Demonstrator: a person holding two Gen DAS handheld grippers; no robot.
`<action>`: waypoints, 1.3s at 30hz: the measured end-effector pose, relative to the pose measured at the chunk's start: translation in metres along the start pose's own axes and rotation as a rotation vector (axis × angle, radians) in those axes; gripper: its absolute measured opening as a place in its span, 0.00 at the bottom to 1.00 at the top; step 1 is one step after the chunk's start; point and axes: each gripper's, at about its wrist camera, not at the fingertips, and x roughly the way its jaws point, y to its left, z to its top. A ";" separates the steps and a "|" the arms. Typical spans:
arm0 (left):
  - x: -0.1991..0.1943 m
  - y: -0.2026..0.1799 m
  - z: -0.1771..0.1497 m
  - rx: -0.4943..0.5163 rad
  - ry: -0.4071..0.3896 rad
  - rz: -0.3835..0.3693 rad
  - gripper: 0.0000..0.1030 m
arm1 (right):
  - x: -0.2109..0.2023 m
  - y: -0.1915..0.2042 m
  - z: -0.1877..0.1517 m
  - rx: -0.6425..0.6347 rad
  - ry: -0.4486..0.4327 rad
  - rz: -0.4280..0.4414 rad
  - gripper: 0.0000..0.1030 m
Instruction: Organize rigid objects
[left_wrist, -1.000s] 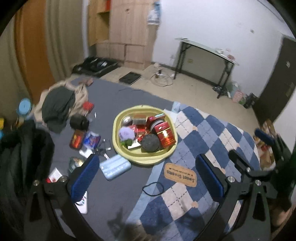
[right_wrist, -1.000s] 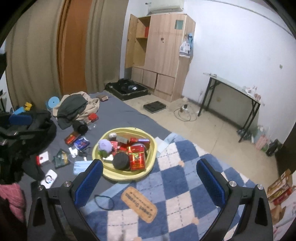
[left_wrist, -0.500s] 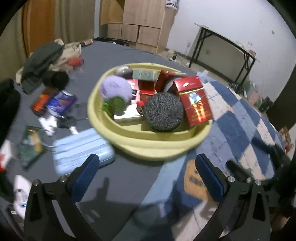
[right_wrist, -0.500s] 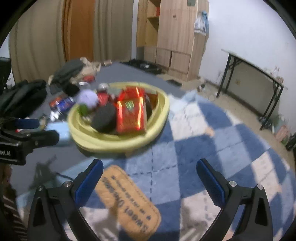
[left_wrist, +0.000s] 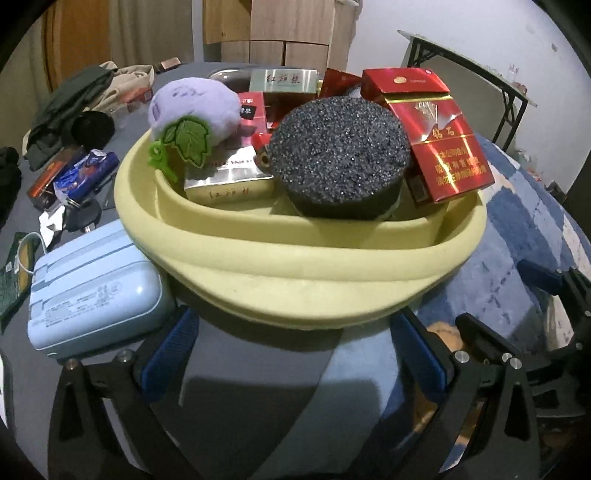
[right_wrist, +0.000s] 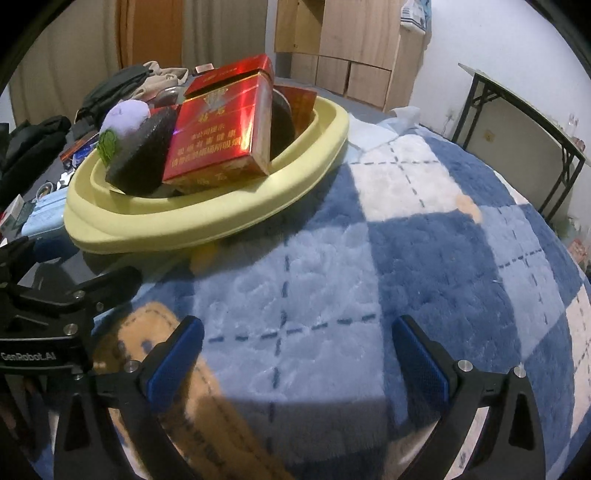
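Note:
A pale yellow basin (left_wrist: 295, 266) sits on the bed, full of objects: a black round sponge (left_wrist: 340, 155), a red cigarette pack (left_wrist: 436, 136), a purple plush toy (left_wrist: 195, 107) and several boxes. My left gripper (left_wrist: 291, 347) is open, low at the basin's near rim. A light blue case (left_wrist: 96, 288) lies just left of it. My right gripper (right_wrist: 295, 350) is open and empty over the blue checked blanket (right_wrist: 424, 240), right of the basin (right_wrist: 221, 210). The red pack (right_wrist: 221, 125) shows there too.
Loose items (left_wrist: 74, 173) and a pile of clothes (left_wrist: 74, 99) lie on the grey sheet left of the basin. A tan label patch (right_wrist: 147, 332) is on the blanket. A wooden wardrobe (right_wrist: 351, 44) and a black-legged table (right_wrist: 517, 110) stand beyond the bed.
Both grippers have dropped low and moved in close to the basin, which now fills the left wrist view. Both stay open.

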 end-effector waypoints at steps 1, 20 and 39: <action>0.000 0.000 -0.001 0.002 -0.001 0.002 1.00 | 0.000 0.002 -0.001 -0.004 -0.001 -0.005 1.00; 0.001 0.000 -0.001 -0.006 -0.009 -0.007 1.00 | -0.002 0.005 -0.006 -0.003 -0.006 -0.004 1.00; 0.000 0.000 -0.001 -0.006 -0.009 -0.007 1.00 | -0.002 0.005 -0.006 -0.003 -0.006 -0.005 1.00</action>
